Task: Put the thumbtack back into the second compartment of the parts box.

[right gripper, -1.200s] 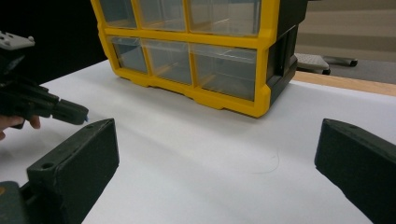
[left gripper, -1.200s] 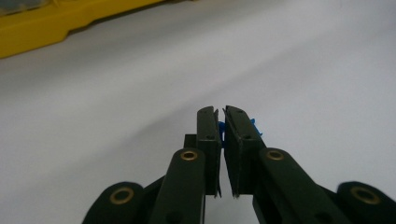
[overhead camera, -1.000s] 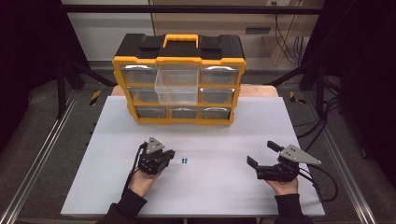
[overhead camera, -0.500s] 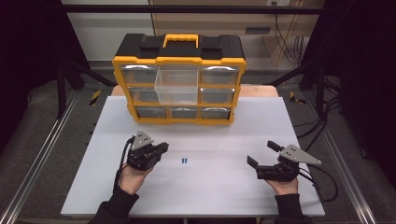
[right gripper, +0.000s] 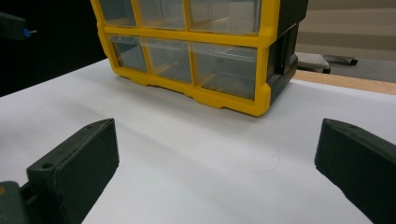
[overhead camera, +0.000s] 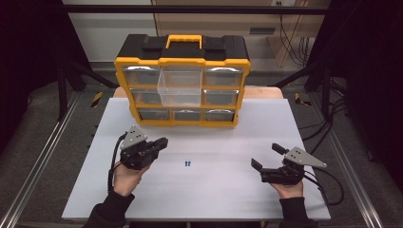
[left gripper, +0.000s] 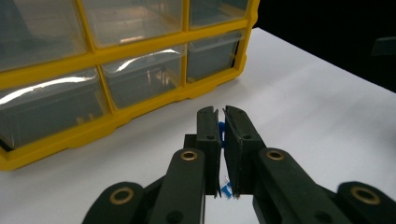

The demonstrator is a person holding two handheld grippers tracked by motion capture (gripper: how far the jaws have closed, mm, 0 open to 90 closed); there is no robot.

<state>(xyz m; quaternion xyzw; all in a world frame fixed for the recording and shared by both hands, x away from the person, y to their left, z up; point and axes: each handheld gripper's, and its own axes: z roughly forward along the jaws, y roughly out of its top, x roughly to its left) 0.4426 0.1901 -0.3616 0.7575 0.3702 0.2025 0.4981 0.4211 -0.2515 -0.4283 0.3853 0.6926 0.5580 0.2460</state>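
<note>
my left gripper (left gripper: 221, 140) is clamped on a small blue piece (left gripper: 220, 129), raised near left. the pulled-out clear drawer (overhead camera: 180, 86) in the yellow organizer (overhead camera: 182, 61) lies far and right. my right gripper (overhead camera: 266, 159) is wide, empty, farther off.

The white table (overhead camera: 214, 190) is evenly and brightly lit from above, while the surroundings are left in near darkness. Streaks of glare are seen on the clear drawers of the yellow organizer (left gripper: 60, 88). Only faint shadows are cast. In the gripper views, the near black jaws are rendered soft and blurred.
</note>
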